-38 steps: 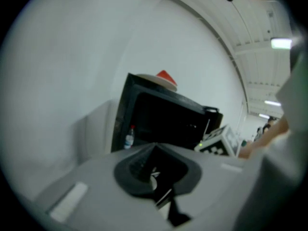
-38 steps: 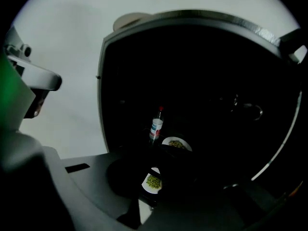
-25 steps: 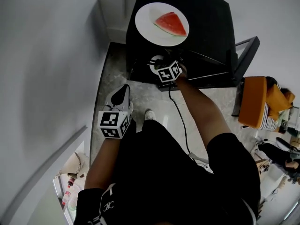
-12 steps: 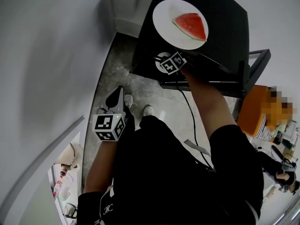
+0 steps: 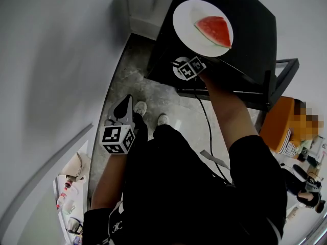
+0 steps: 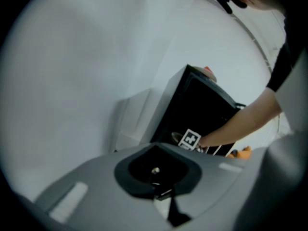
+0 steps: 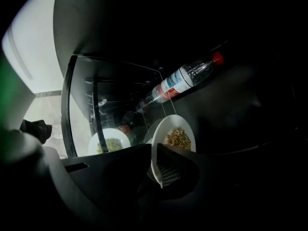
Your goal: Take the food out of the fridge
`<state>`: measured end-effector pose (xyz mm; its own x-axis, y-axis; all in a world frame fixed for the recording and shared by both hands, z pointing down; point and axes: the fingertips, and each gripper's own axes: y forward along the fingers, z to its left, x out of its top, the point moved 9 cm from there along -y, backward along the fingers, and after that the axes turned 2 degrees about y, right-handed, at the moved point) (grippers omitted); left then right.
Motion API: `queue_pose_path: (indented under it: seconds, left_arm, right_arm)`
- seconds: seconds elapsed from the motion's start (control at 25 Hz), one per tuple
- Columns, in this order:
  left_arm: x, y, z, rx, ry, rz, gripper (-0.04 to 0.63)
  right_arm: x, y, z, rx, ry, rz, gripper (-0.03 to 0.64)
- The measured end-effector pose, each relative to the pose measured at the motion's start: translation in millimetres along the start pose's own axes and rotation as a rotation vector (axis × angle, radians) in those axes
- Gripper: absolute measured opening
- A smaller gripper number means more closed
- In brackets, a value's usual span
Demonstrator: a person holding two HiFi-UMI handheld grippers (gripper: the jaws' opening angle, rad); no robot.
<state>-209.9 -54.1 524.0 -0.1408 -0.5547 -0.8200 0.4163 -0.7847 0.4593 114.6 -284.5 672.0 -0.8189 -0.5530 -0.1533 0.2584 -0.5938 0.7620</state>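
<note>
Found the plate of brown food (image 7: 168,124) inside the fridge (image 5: 250,34), with a red-capped bottle (image 7: 180,83) lying beyond it. Just been closing the right gripper (image 7: 156,174) on that plate's near rim; held it pinched between the fingers (image 7: 172,173), by the look of it. Judged the grasp made and the lift-out next. Left a plate of greenish food (image 7: 122,137) to its left, behind glass. Had a watermelon plate (image 5: 186,19) already on the fridge top. Held the left gripper (image 5: 124,107) low near the floor, fingers together on nothing. Could not make out the shelf under the plates in the dark, nor the fridge's inside from the head view.
</note>
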Motion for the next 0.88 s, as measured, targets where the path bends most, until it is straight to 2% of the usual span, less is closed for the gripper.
queue_pose_path:
  seconds: [0.16,0.52,0.88]
  left_arm:
    - [0.1,-2.4,0.5,0.007,-0.007,0.0,-0.002]
    - [12.3,-2.0,-8.9,-0.032,0.025,-0.01,-0.002]
    - [31.1,2.2,-25.5,-0.105,0.1,-0.005,-0.002]
  right_arm:
    - [-1.3,0.3,0.6,-0.019,-0.001,0.006,0.029]
    - [-19.7,-27.8,24.2,0.033,-0.012,-0.028,0.029]
    - [-43.9,-64.8,63.3,0.049,-0.029,-0.059,0.029]
